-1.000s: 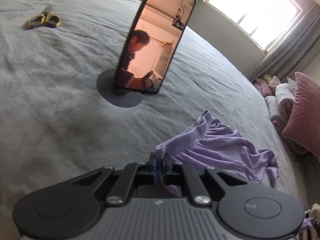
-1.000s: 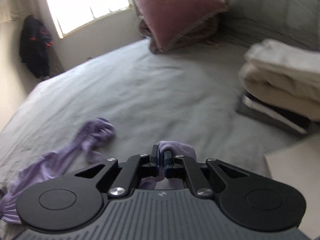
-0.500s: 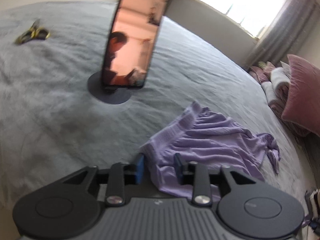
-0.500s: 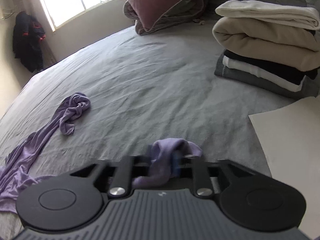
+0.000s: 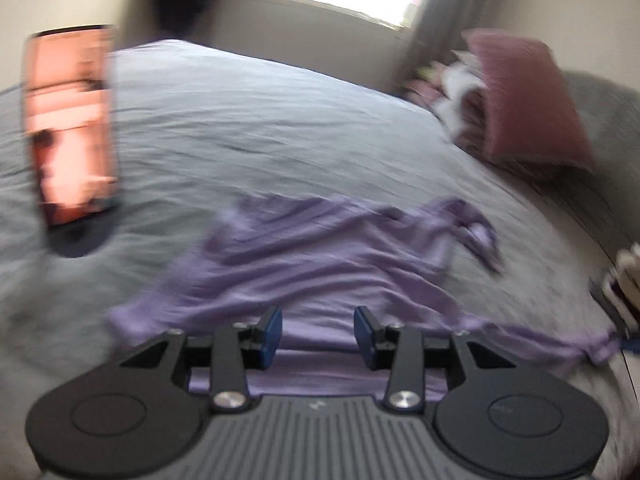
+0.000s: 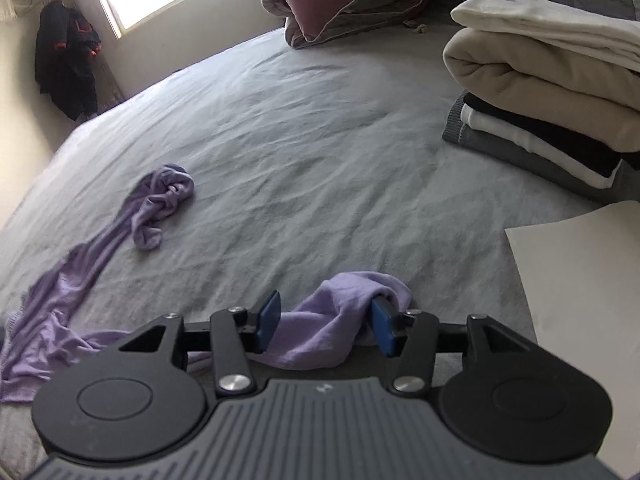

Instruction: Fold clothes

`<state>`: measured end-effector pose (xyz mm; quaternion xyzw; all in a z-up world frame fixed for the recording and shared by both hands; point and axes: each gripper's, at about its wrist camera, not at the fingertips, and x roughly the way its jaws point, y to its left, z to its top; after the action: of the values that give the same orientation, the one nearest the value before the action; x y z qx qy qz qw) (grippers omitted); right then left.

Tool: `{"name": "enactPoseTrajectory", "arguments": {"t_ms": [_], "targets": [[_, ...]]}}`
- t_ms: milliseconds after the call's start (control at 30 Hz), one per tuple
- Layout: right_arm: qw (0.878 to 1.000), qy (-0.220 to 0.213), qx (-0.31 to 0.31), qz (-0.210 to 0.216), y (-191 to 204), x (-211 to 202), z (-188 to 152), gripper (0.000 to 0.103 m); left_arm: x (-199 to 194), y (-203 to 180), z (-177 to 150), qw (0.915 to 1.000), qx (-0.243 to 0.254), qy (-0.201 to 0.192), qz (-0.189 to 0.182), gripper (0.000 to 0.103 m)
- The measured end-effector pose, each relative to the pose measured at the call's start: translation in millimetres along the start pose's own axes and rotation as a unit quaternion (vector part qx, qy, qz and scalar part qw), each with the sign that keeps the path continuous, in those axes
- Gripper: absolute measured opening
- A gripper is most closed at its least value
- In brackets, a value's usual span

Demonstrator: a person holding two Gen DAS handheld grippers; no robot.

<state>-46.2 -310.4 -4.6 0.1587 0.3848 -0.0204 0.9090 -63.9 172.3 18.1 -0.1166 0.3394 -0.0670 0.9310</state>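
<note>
I have both jaws apart, left gripper (image 5: 317, 330) and right gripper (image 6: 322, 322), over the rumpled purple garment (image 5: 320, 264) on the bed (image 6: 320, 128); smoothing it flat seems due.

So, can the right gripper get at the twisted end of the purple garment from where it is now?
Probably yes. The right gripper is open, and only bare grey bedsheet lies between it and the twisted end. Purple cloth still drapes on one of its fingers.

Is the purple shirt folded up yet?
Not folded. The purple shirt lies spread and wrinkled on the bed, one sleeve bunched.
</note>
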Motion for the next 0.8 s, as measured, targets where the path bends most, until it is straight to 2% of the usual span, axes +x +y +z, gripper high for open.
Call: {"name": "enactPoseTrajectory", "arguments": {"t_ms": [100,200,267,367,433,467,567,733,800], "targets": [[1.000,0.014,-0.009,0.008,1.7,1.1,-1.7,0.053,15.0,-33.3,-8.2,0.9982,0.039,0.025,-0.037,0.041],[0.999,0.028,-0.019,0.016,3.4,2.2,-3.3,0.053,25.9,-69.6,-17.4,0.9919,0.092,0.041,-0.077,0.041],[0.999,0.037,-0.025,0.021,4.5,3.0,-4.4,0.053,29.4,-93.0,-23.4,0.9855,0.127,0.045,-0.103,0.041],[0.998,0.049,-0.036,0.018,2.9,7.6,-7.6,0.052,34.8,-125.7,-34.5,0.9709,0.179,0.051,-0.150,0.042],[0.998,0.057,-0.037,0.012,-0.7,14.6,-6.6,0.032,39.9,-142.3,-40.8,0.9619,0.202,0.058,-0.175,0.042],[0.998,0.060,-0.033,0.012,-3.3,17.9,-5.2,0.009,43.2,-149.5,-43.2,0.9583,0.210,0.062,-0.183,0.042],[0.998,0.048,-0.004,0.032,-13.8,21.5,4.6,0.005,52.1,-168.5,-48.5,0.9492,0.231,0.074,-0.201,0.042],[0.998,-0.021,0.026,0.048,-25.2,22.2,30.5,0.005,60.8,-190.3,-56.7,0.9378,0.253,0.085,-0.221,0.042],[0.997,-0.042,0.037,0.056,-26.6,28.5,38.9,0.005,64.5,-196.3,-59.9,0.9365,0.261,0.085,-0.219,0.042]]}}
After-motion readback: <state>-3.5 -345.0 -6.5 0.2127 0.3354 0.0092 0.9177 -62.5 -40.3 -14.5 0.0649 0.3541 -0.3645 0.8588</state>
